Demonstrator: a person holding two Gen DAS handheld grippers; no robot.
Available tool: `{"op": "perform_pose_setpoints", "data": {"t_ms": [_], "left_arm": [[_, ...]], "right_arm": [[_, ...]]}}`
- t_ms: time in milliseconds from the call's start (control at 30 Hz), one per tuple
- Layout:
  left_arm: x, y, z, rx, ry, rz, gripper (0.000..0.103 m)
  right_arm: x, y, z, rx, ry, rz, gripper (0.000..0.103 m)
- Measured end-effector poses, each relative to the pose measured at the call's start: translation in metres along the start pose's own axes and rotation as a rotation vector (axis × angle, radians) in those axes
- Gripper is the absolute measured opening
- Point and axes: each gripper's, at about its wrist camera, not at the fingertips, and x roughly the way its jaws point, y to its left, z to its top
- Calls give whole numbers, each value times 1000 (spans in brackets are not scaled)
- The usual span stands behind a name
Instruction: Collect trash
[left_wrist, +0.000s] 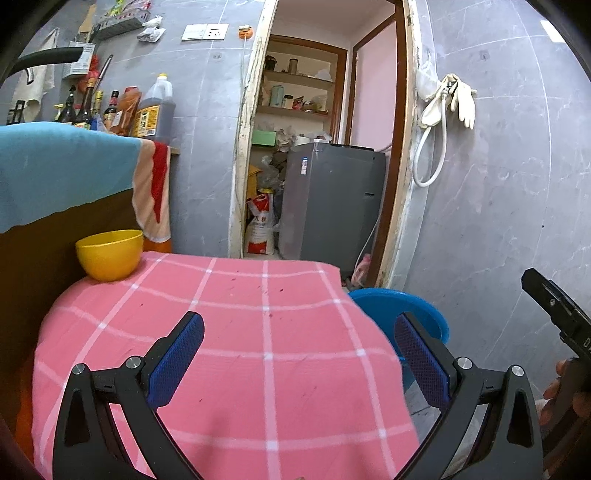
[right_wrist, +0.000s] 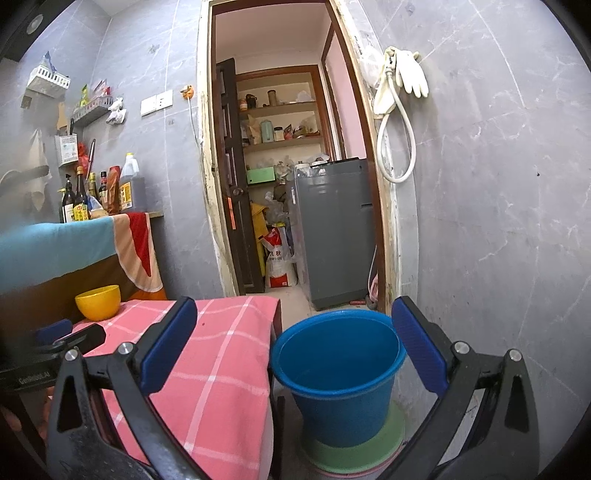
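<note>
A blue bucket (right_wrist: 338, 373) stands on the floor right of a small table with a pink checked cloth (left_wrist: 229, 354); its rim also shows in the left wrist view (left_wrist: 402, 302). I see nothing inside the bucket. A yellow bowl (left_wrist: 110, 254) sits at the table's far left corner, also in the right wrist view (right_wrist: 98, 302). My left gripper (left_wrist: 299, 350) is open and empty above the cloth. My right gripper (right_wrist: 295, 343) is open and empty, over the table's right edge and the bucket. No loose trash shows on the cloth.
A green mat (right_wrist: 354, 450) lies under the bucket. A counter with a blue towel (left_wrist: 55, 170) and bottles (left_wrist: 151, 110) stands left. An open doorway leads to a grey appliance (left_wrist: 332, 203) and a red-white sack (left_wrist: 260, 225). Gloves (left_wrist: 458, 99) hang on the right wall.
</note>
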Motion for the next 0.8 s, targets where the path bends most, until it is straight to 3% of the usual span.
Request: {"op": "perform_pose_setpoints", "data": {"t_ms": [800], "left_arm": [[-62,18,-52,-17,-40,130,101]], "right_arm": [[-53,39,-45,-67,-35,-10,103]]}}
